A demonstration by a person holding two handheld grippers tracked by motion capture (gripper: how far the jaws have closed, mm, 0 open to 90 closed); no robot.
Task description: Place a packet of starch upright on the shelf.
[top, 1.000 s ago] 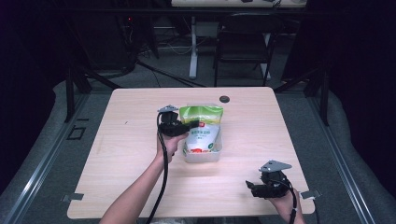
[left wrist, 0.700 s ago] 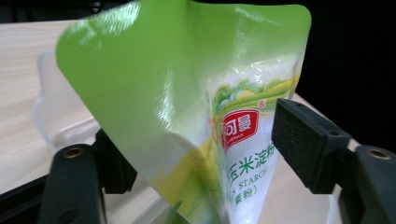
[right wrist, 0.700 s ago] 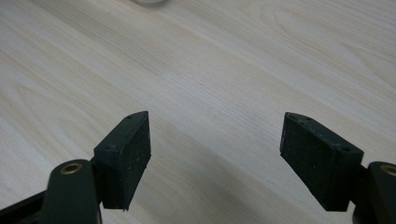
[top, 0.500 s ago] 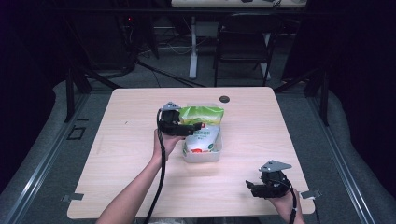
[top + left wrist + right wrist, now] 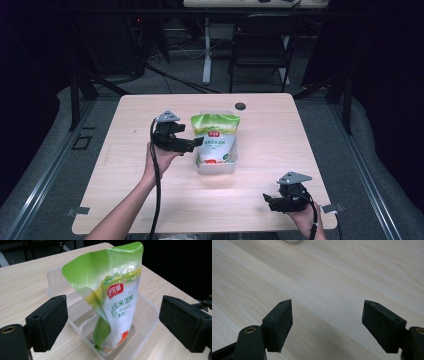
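the green-and-white starch pouch (image 5: 112, 302) carries a red brand patch with white characters i cannot read with confidence, then "玉米淀粉" and a smaller line of latin letters that seems to read "starch". it stands upright, its top curled over, inside a clear plastic tub (image 5: 147, 312) near the middle of the table (image 5: 130, 165); in the high view i see the pouch (image 5: 215, 137) rising well above the tub (image 5: 220, 165). the table is pale wood grain with a small dark round disc (image 5: 241, 106) near its far edge. beyond it the room is dark, with a chair (image 5: 260, 45), desk legs and loose cables on a grey floor. my left gripper (image 5: 192, 145) is held level just beside the pouch's left side, forearm coming up from the bottom edge; in the left gripper view its jaws stand wide apart either side of the pouch, gripping nothing and not touching it. my right gripper (image 5: 272, 202) rests low near the table's front right corner, well apart from the tub; its jaws (image 5: 327, 322) are spread wide over bare wood, holding nothing.
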